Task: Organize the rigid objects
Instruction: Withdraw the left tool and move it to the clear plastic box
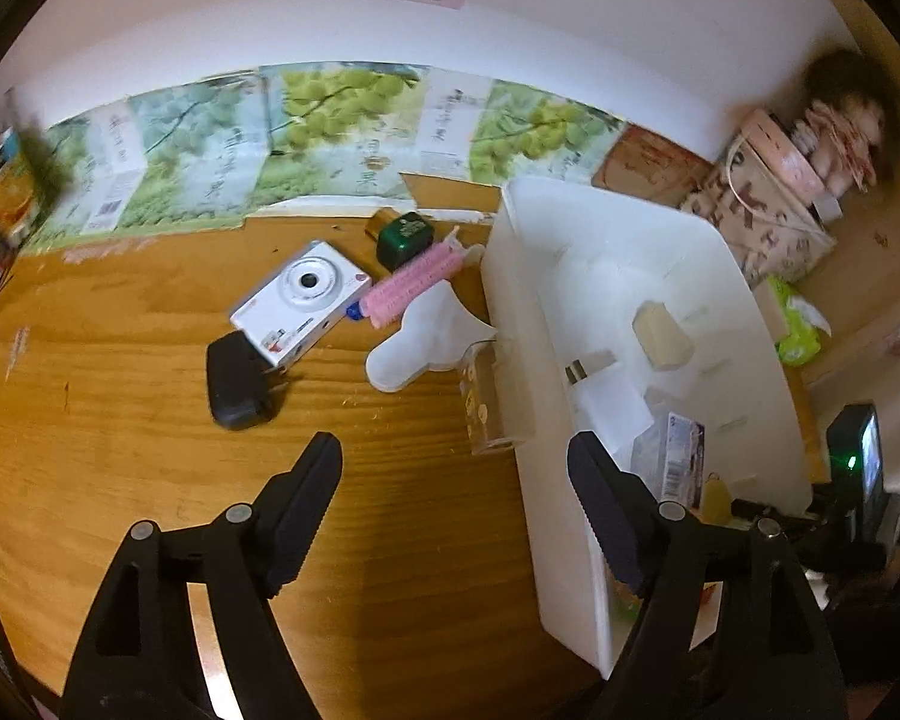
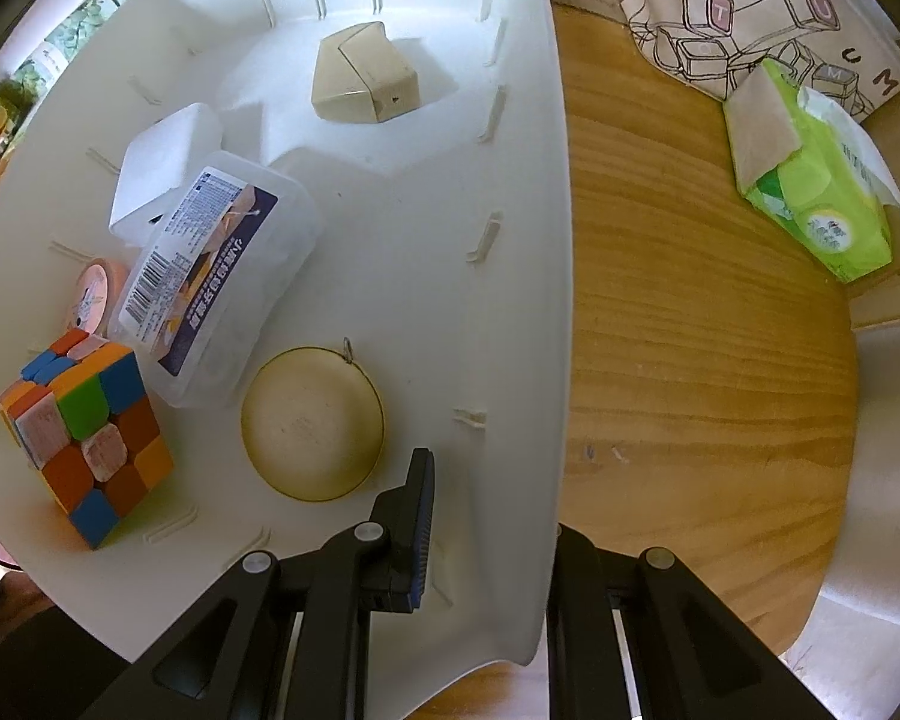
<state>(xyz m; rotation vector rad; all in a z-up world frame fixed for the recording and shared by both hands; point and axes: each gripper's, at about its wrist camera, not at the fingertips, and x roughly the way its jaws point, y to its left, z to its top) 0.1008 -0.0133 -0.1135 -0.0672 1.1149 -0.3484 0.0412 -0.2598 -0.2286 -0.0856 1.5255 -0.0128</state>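
A white bin (image 1: pixel 513 276) stands on the wooden table; it also shows in the right wrist view (image 2: pixel 528 240). In it lie a colour cube (image 2: pixel 84 438), a clear labelled box (image 2: pixel 216 282), a round tan tin (image 2: pixel 312 420), a beige block (image 2: pixel 363 75), a white box (image 2: pixel 165 165) and a pink lid (image 2: pixel 93 294). My right gripper (image 2: pixel 492 516) straddles the bin's right wall, one finger inside, one outside. My left gripper (image 1: pixel 456 516) is open and empty above the table. Left of the bin lie a white camera (image 1: pixel 303 300), a black adapter (image 1: pixel 234 381), a pink roller (image 1: pixel 414 285), a green box (image 1: pixel 405 240), a white flat piece (image 1: pixel 423 342) and a clear cup (image 1: pixel 489 402).
A patterned cloth bag (image 1: pixel 762 222) and a green tissue pack (image 2: pixel 822 192) lie right of the bin. Printed cartons (image 1: pixel 306 138) line the back wall. Coloured boxes (image 1: pixel 0 198) stand at the far left. The table's round edge (image 2: pixel 846 420) is on the right.
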